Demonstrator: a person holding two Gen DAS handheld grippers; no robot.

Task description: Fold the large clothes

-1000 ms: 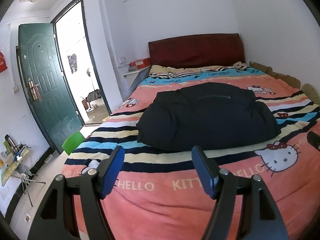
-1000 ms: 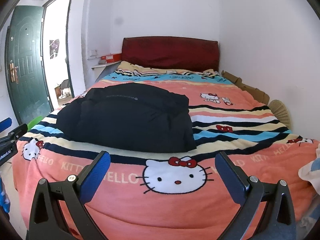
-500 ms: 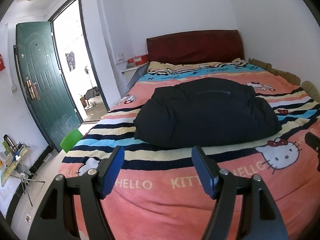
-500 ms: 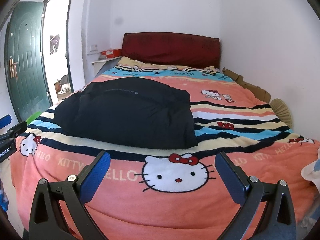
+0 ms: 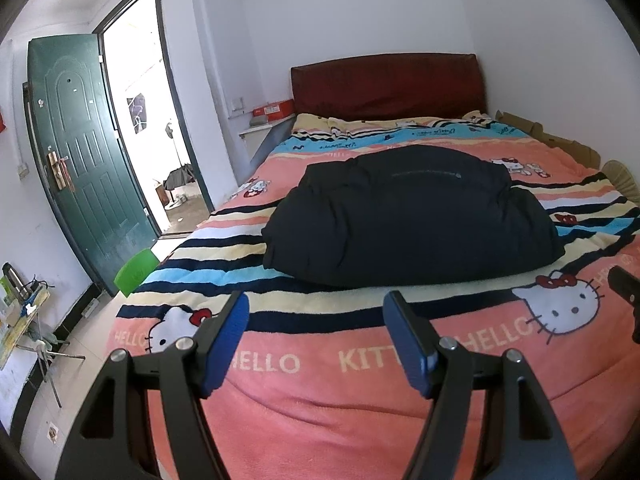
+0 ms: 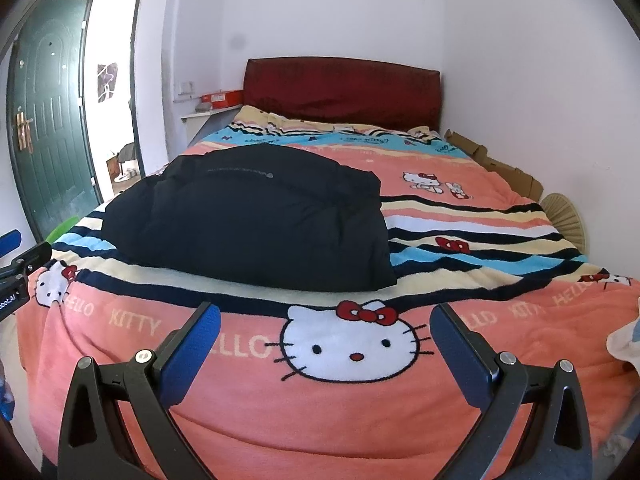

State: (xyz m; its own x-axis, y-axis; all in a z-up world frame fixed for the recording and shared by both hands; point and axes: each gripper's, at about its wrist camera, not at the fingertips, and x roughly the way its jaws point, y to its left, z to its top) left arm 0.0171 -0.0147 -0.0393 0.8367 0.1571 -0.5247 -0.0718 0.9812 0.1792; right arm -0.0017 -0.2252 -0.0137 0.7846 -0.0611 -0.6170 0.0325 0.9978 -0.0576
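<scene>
A black puffy jacket (image 5: 412,216) lies folded into a thick bundle in the middle of the bed, on a striped Hello Kitty blanket (image 5: 320,364). It also shows in the right wrist view (image 6: 256,216). My left gripper (image 5: 316,312) is open and empty, above the foot of the bed, short of the jacket's near edge. My right gripper (image 6: 326,320) is open and empty, over the blanket's cat face, also short of the jacket. Each gripper's tip shows at the edge of the other's view.
A dark red headboard (image 5: 388,84) stands at the far end. An open green door (image 5: 80,168) and doorway are to the left, with a green stool (image 5: 136,272) and a cluttered small table (image 5: 20,320). Cardboard (image 6: 500,168) lies along the right wall.
Both grippers have risen and tilted a little, so the bed sits lower in both views. The jacket has not moved. Both grippers stay open.
</scene>
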